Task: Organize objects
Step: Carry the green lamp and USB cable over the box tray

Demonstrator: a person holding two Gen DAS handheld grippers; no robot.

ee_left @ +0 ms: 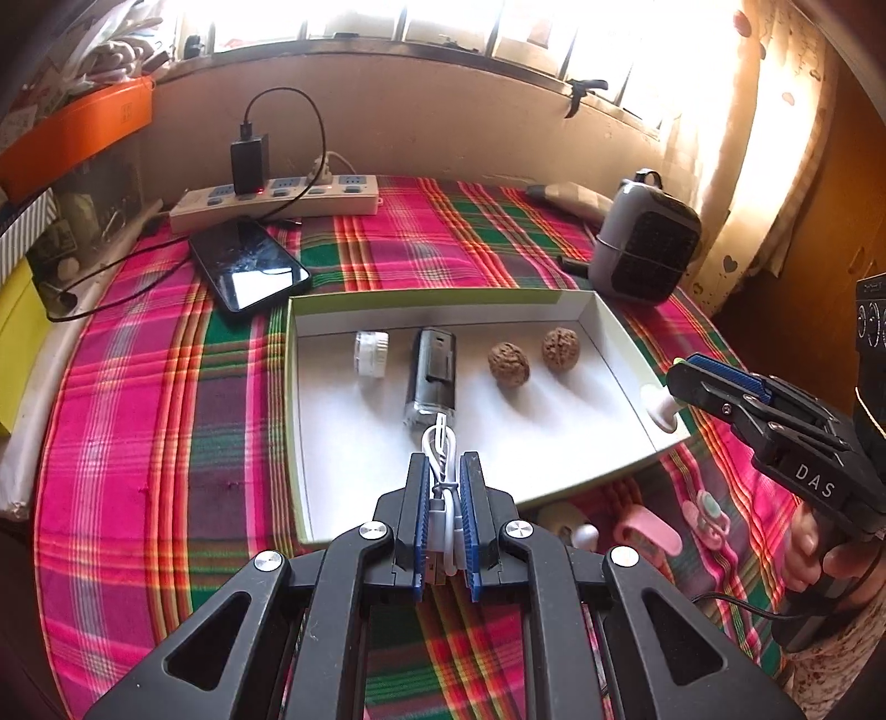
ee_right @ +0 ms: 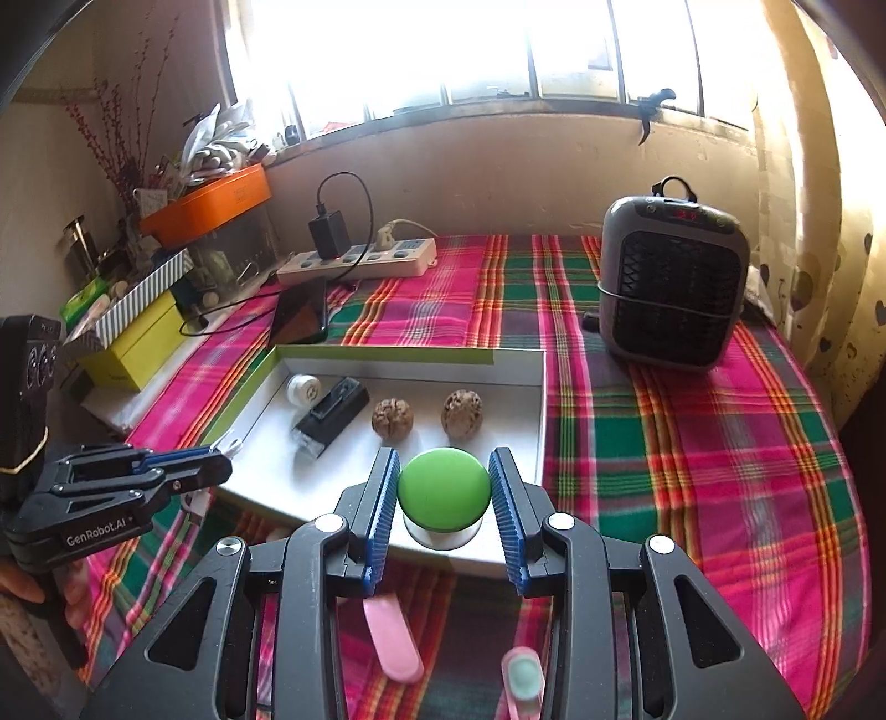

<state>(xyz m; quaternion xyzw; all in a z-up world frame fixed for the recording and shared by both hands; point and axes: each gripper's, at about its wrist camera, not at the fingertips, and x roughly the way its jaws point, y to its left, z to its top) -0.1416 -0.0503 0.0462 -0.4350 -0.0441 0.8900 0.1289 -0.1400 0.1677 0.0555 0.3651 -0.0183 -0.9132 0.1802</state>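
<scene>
The left gripper (ee_left: 446, 487) has its jaws clenched on a coiled white cable (ee_left: 440, 443) above the white box (ee_left: 609, 327); the right gripper (ee_right: 443, 498) grasps a green-capped jar (ee_right: 444, 490) at the box's near edge; two walnuts (ee_left: 508, 363) lie inside the box.

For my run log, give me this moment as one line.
left tongs: shut on white cable over tray | right tongs: shut on green-lidded jar | in tray: two walnuts

Window (ee_right: 443, 50) behind the table is totally blown out, harsh backlight, heavy fisheye bending and dark vignetting round the edges.
</scene>
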